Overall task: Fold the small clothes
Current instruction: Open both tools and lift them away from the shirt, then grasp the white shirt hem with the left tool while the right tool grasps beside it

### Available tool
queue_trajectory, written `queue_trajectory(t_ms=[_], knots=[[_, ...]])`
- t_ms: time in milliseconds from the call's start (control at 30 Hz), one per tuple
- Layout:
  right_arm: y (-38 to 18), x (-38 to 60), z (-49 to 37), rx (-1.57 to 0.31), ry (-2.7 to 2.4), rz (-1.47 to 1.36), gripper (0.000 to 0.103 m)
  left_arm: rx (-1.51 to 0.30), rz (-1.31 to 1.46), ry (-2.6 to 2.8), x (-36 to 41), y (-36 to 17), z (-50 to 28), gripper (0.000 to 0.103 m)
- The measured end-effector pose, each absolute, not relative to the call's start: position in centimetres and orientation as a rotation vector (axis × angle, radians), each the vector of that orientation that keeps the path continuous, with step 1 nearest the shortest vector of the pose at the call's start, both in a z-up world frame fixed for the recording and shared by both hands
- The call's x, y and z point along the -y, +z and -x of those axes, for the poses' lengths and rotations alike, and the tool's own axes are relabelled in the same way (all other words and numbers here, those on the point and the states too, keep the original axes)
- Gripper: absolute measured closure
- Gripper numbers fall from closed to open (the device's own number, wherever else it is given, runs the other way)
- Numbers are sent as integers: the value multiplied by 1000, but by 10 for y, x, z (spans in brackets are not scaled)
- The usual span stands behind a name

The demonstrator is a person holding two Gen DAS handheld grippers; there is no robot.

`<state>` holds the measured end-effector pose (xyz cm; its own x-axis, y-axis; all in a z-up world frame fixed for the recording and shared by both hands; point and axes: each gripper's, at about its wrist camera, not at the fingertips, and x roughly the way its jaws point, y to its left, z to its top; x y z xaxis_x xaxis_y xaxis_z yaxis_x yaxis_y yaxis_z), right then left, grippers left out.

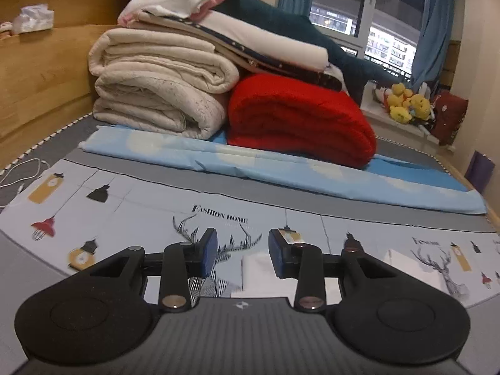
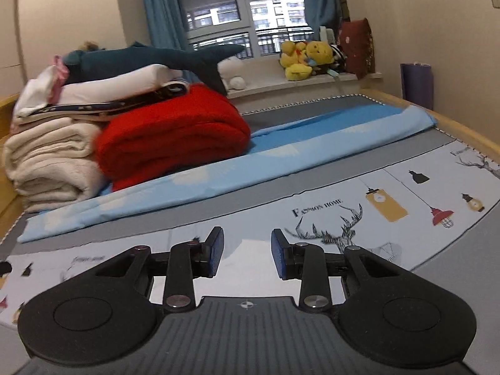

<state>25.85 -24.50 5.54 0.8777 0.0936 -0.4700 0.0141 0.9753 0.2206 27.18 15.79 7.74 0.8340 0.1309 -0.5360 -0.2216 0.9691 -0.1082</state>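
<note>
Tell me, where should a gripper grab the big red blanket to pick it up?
Probably the red blanket is best taken by its rounded folded edge, the end facing the window side, coming in level from that open side above the blue sheet. There the layers wrap together into one bulge. Its other end presses against the cream quilts, and folded bedding rests on top.

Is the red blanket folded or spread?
Folded: the red blanket sits as a thick stack of rounded layers on the blue sheet.
</note>
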Motion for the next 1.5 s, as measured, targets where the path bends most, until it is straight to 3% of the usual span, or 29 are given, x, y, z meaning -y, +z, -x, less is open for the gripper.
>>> queue_trajectory(t_ms=[267,467,633,833,967,1500], knots=[[51,282,-146,-553,24,-208,67,-587,139,109,-145,75,-142,64],[8,303,-89,-632,-29,-231,67,-653,81,80,-124,12,-60,82],[-42,314,-71,-770,-126,-226,67,-796,119,70,-130,-24,-57,85],[-53,309,-70,-786,-146,-135,67,-967,332,89,-163,-57,-67,85],[-72,321,-74,-888,-148,-244,67,-1063,409,103,-175,-72,-76,84],[-126,346,-88,-1097,-224,-368,62,-1208,329,94,-166,-103,-77,79]])
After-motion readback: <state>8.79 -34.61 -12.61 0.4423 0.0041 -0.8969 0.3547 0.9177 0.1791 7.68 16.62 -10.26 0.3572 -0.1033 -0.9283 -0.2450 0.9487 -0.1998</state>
